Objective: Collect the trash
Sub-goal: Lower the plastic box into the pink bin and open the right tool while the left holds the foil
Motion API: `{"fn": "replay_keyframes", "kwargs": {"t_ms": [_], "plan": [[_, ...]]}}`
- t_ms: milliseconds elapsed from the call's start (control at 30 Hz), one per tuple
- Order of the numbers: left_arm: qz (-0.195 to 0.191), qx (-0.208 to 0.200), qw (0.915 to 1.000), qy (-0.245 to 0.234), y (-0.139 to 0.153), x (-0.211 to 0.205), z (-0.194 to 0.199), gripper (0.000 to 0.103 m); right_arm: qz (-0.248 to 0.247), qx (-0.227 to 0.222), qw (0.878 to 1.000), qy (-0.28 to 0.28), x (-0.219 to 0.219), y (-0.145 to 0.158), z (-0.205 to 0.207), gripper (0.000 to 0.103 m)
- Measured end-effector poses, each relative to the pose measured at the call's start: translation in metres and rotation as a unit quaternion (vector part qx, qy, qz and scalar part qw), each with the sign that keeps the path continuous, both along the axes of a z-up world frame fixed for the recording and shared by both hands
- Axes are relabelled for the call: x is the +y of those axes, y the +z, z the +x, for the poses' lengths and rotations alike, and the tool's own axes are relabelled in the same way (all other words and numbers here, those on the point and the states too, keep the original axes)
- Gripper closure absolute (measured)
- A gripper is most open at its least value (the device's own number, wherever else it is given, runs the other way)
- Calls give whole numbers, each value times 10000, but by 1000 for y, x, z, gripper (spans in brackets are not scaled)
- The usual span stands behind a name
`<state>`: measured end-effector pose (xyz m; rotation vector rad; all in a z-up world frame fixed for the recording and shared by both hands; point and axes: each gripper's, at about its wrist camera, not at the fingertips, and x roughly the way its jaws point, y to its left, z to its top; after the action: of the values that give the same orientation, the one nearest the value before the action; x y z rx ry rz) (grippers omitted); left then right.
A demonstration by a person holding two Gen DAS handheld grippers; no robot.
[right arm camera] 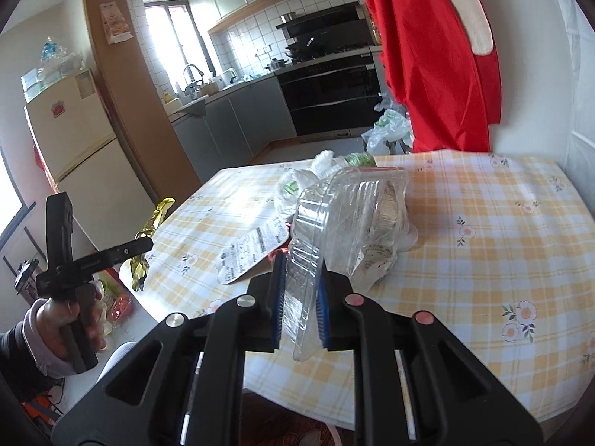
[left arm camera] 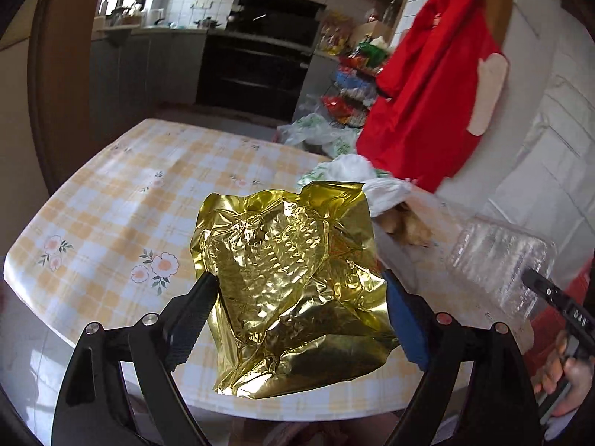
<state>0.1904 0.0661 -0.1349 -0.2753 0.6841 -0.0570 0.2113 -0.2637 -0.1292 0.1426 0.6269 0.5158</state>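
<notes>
A crumpled gold foil bag (left arm camera: 267, 230) hangs above the checked tablecloth (left arm camera: 111, 204), and my left gripper (left arm camera: 297, 277) is shut on its sides. The right wrist view shows that same gold bag (right arm camera: 148, 230) held off the table's left edge. My right gripper (right arm camera: 302, 260) is shut on the rim of a clear plastic clamshell box (right arm camera: 346, 200), which is also visible in the left wrist view as the clear box (left arm camera: 498, 256) at the far right. On the table lie a white printed film lid (right arm camera: 253, 252), a white plastic bag (right arm camera: 297, 186) and a wrapped foil tray (right arm camera: 386, 212).
A red garment (left arm camera: 427, 93) hangs at the table's far right corner. Plastic bags (right arm camera: 386, 130) sit on the floor beyond the table. A fridge (right arm camera: 81, 141) stands left, with counter and oven (right arm camera: 327, 93) behind. A person's hand (right arm camera: 59, 319) grips the left tool.
</notes>
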Motion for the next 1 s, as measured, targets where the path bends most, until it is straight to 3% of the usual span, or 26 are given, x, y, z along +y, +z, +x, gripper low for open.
{"fn": "replay_keyframes", "kwargs": {"t_ms": [267, 567, 733, 933, 1000], "plan": [[30, -357, 9991, -206, 17, -12, -61, 17, 110, 249, 9987, 420, 12, 24, -46, 85], [20, -564, 9979, -306, 22, -15, -117, 17, 195, 1356, 9863, 917, 28, 15, -92, 85], [-24, -594, 9975, -371, 21, -16, -135, 17, 211, 1971, 9741, 1091, 40, -4, -113, 85], [-71, -673, 9968, -430, 23, -18, -148, 17, -18, 2755, 9538, 1199, 65, -47, -123, 85], [-66, -697, 9966, -438, 24, -19, -149, 17, -129, 3038, 9452, 1190, 74, -65, -120, 75]]}}
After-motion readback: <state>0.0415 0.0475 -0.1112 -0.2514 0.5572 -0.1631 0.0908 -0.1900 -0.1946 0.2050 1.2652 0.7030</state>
